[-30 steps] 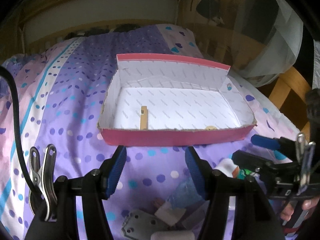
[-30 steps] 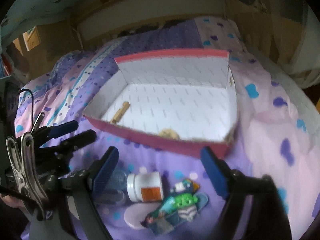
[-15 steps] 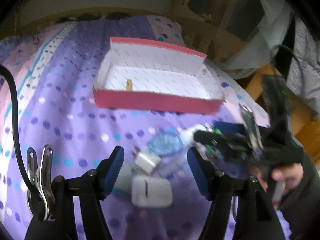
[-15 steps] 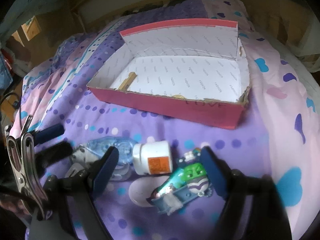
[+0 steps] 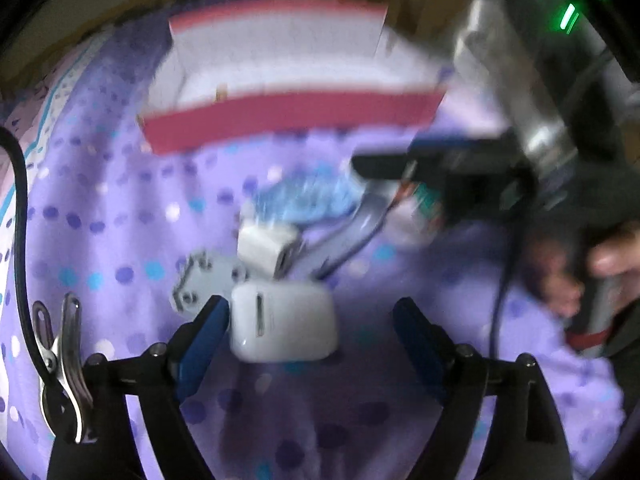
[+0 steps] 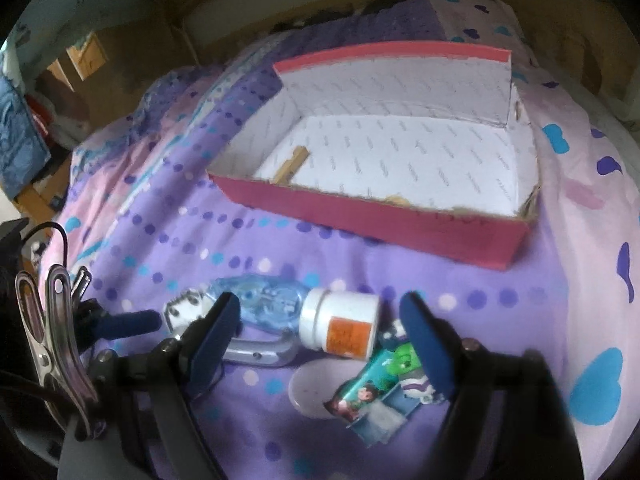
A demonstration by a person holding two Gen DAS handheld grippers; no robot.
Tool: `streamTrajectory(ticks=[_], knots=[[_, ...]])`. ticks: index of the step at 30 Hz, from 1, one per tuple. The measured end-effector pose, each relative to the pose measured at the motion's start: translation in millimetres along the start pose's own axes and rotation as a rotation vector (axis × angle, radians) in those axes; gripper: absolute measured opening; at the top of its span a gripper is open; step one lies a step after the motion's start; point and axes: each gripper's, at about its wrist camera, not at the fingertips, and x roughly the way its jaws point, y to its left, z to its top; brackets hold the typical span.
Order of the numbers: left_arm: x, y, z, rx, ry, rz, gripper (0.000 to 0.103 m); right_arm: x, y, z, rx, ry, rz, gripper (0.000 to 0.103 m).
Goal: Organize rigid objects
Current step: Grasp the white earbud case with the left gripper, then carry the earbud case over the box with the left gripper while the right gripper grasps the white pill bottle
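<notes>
Left wrist view, blurred: the pink box (image 5: 288, 116) lay at twelve o'clock on the purple bedspread (image 5: 100, 216), a wooden peg (image 5: 221, 92) inside. The left gripper (image 5: 308, 340) was opening its jaws; the white case (image 5: 282, 322) lay between them beside the left pad, whether touching I cannot tell.

Right wrist view: the box (image 6: 372, 220) held a wooden clothespin (image 6: 291, 165), its long axis running seven to one o'clock. The right gripper (image 6: 326, 340) stood apart over a white jar (image 6: 340, 322) lying on its side, lid toward nine; its orange label was unreadable.

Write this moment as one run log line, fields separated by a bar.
left gripper: opening, white case between fingers, ungripped | right gripper: open, over white jar | red box: clothespin inside
</notes>
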Motion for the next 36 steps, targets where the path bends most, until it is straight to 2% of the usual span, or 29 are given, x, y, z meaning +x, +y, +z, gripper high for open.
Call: streamTrajectory(ticks=[2, 4, 5, 6, 10, 14, 16, 18, 19, 21, 22, 25, 30, 33, 36], knots=[[13.8, -3.1, 0.0, 0.008, 0.061, 0.047, 0.088, 3.7, 2.0, -0.4, -0.011, 0.006, -0.035, 0.084], [13.6, -5.8, -0.7, 0.019, 0.057, 0.060, 0.080, 6.9, 2.9, -0.5, -0.018, 0.012, -0.053, 0.084], [12.3, -6.5, -1.4, 0.021, 0.051, 0.063, 0.067, 7.8, 3.1, -0.5, -0.020, 0.014, -0.052, 0.084], [10.6, -6.0, -1.9, 0.016, 0.042, 0.057, 0.059, 8.9, 3.9, -0.3, -0.024, 0.018, -0.053, 0.084], [4.5, -1.0, -2.6, -0.010, 0.012, 0.032, 0.059, 13.7, 7.8, 1.2, -0.044, 0.032, -0.081, 0.084], [-5.8, 10.6, -0.1, -0.063, -0.022, 0.012, 0.059, 11.1, 10.0, -0.3, -0.067, 0.038, -0.146, 0.084], [-8.1, 18.1, 0.4, -0.100, -0.023, 0.016, 0.059, 11.1, 6.9, 0.3, -0.057, 0.040, -0.149, 0.076], [-7.4, 26.9, 1.1, -0.142, -0.018, 0.023, 0.059, 13.4, 1.7, 1.8, -0.040, 0.049, -0.159, 0.061], [-6.5, 32.3, 1.9, -0.162, -0.019, 0.026, 0.059, 13.8, -1.2, 3.1, -0.028, 0.050, -0.149, 0.060], [-8.9, 38.3, 1.2, -0.192, -0.029, 0.026, 0.059, 15.1, -4.6, 5.5, -0.012, 0.054, -0.109, 0.048], [-9.6, 39.9, 2.2, -0.203, -0.037, 0.023, 0.059, 16.6, -4.4, 6.1, -0.012, 0.059, -0.097, 0.048], [-17.4, 45.1, 0.9, -0.228, -0.078, 0.011, 0.059, 17.5, -1.8, 6.0, -0.035, 0.065, -0.081, 0.048], [-40.1, 56.9, 1.5, -0.265, -0.208, -0.037, 0.059, 5.0, -19.1, 8.5, 0.070, 0.033, 0.016, 0.047], [-55.1, 58.5, 0.4, -0.284, -0.299, -0.045, 0.059, -14.6, -21.8, 12.1, 0.089, -0.050, 0.053, 0.047], [-72.3, 59.7, 6.2, -0.291, -0.410, -0.065, 0.059, -35.4, -25.0, 16.0, 0.103, -0.155, 0.054, 0.047]])
